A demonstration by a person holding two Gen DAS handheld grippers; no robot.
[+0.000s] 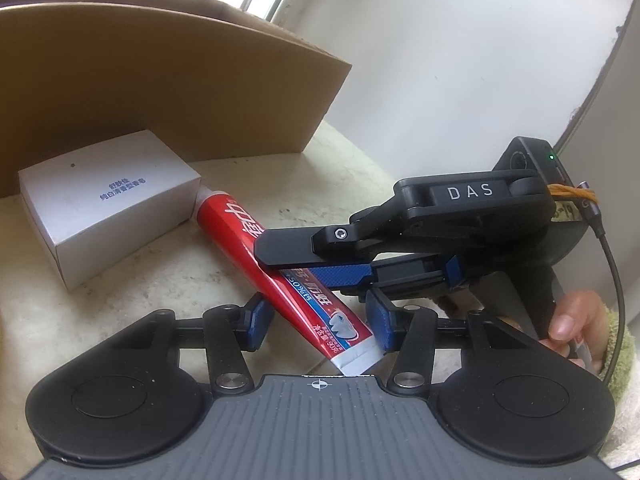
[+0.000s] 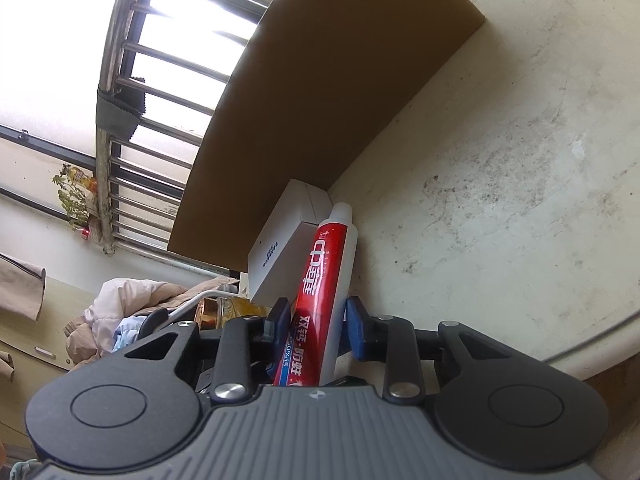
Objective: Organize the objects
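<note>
A red and white toothpaste tube [image 1: 236,220] lies slanted on the pale round table [image 1: 352,168], its cap against a white carton [image 1: 104,208]. My left gripper [image 1: 320,320] is shut on the tube's flat crimped end, a blue pad on each side. My right gripper [image 1: 280,264] comes in from the right and clamps the tube's middle from above and below; a hand [image 1: 576,316] holds its grip. In the right wrist view the tube [image 2: 328,264] runs straight out between the right gripper's [image 2: 316,320] pads, which press on it, with the white carton [image 2: 280,248] just left of it.
A tall brown cardboard box [image 1: 160,80] stands behind the carton, also seen as the cardboard box [image 2: 320,80] at the table's [image 2: 500,200] far side. A white wall rises to the right. Beyond the table are window bars [image 2: 160,100] and piled clothes [image 2: 132,300].
</note>
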